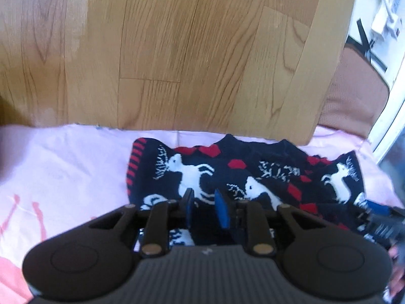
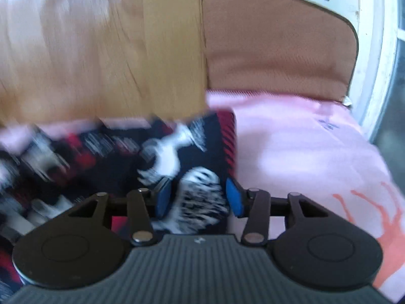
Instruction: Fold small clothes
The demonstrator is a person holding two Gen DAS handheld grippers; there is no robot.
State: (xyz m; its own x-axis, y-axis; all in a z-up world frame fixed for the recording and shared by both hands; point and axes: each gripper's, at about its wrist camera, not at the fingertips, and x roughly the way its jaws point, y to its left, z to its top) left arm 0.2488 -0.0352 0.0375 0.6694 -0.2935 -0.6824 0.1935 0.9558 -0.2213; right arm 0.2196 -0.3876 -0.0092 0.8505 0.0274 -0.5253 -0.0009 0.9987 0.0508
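A small navy sweater (image 1: 227, 174) with white reindeer and red hexagons lies on a pink cloth (image 1: 65, 167). My left gripper (image 1: 205, 202) is open over the sweater's near left part, its blue pads apart with nothing between them. My right gripper (image 2: 197, 197) is open over the sweater's right end (image 2: 192, 152), next to the red-striped cuff (image 2: 229, 136). The right wrist view is motion-blurred. The right gripper's tip (image 1: 379, 217) shows at the right edge of the left wrist view, on the sweater's right side.
A wooden floor (image 1: 157, 50) lies beyond the pink cloth's far edge. A light wooden post (image 1: 319, 58) stands at the cloth's far right. A brown cushion (image 2: 276, 48) sits behind it. A white frame (image 2: 374, 50) is at the far right.
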